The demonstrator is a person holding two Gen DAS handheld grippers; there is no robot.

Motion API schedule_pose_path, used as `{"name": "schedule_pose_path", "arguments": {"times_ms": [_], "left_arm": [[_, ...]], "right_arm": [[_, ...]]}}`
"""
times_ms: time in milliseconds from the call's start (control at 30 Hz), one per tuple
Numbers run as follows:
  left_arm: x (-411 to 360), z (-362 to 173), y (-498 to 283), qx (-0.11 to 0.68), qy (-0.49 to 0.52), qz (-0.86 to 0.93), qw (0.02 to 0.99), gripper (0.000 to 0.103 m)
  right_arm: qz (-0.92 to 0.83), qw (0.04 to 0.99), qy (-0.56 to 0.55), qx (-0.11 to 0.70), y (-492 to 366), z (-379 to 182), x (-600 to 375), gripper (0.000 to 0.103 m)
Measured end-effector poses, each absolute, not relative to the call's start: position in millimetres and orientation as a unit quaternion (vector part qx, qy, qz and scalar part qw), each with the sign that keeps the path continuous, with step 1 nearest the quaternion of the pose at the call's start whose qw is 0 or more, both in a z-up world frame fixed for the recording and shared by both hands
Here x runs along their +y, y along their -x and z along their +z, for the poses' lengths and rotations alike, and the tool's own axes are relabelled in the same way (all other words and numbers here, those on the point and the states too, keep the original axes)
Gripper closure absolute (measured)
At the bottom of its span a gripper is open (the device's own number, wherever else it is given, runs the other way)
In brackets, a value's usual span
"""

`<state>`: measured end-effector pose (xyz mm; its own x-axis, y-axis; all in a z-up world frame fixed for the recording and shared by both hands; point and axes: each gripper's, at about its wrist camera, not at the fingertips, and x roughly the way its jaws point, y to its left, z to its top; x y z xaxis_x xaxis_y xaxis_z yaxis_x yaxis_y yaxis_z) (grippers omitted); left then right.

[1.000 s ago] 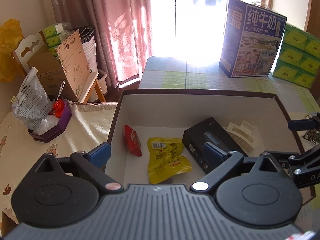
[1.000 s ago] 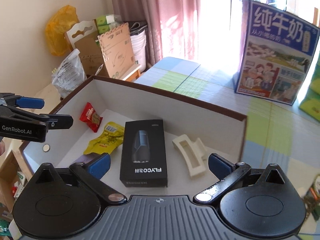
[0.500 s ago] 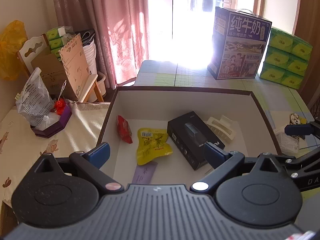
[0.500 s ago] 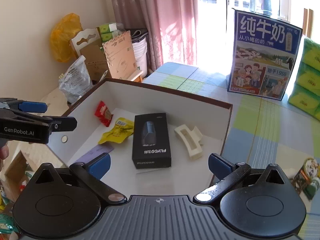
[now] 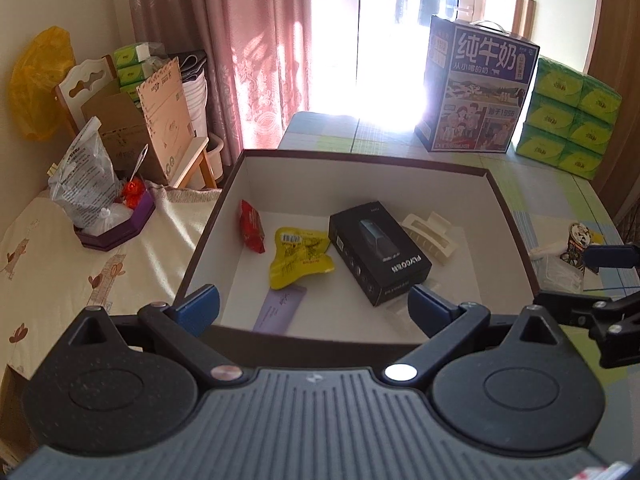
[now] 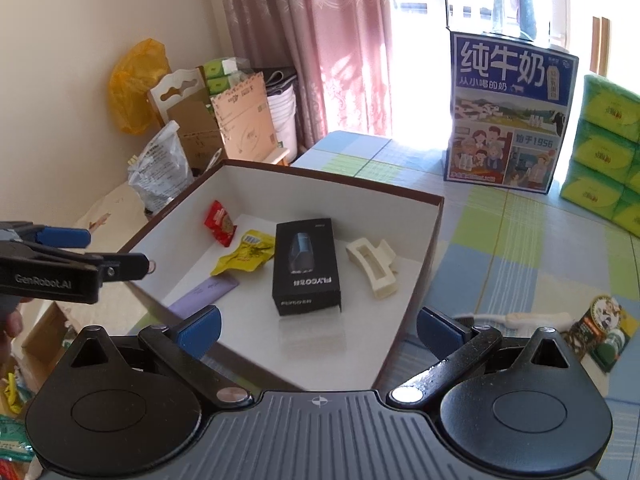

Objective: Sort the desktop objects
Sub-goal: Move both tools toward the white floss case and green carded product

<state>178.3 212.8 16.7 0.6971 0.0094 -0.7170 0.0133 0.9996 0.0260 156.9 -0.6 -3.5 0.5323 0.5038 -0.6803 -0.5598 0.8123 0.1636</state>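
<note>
1. Inside the white box: red packet at 10 o'clock, yellow pouch, black carton centre, cream hair clip at 2 o'clock, purple sachet.
2. Left hand-held gripper and right hand-held gripper: both spread apart, empty.

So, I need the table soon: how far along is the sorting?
Done: box holds five items, including the black carton and hair clip. In hand: nothing; left gripper and right gripper are both open. Left: a packet and white item lie outside.
</note>
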Motion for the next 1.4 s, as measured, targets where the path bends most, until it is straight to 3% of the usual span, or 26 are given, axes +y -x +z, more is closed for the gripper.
{"name": "schedule_pose_path", "arguments": {"times_ms": [1400], "left_arm": [[94, -23, -86, 0.449, -0.007, 0.005, 0.893, 0.004]], "right_arm": [[0.309, 0.844, 0.056, 0.434, -97, -33, -117, 0.002]]}}
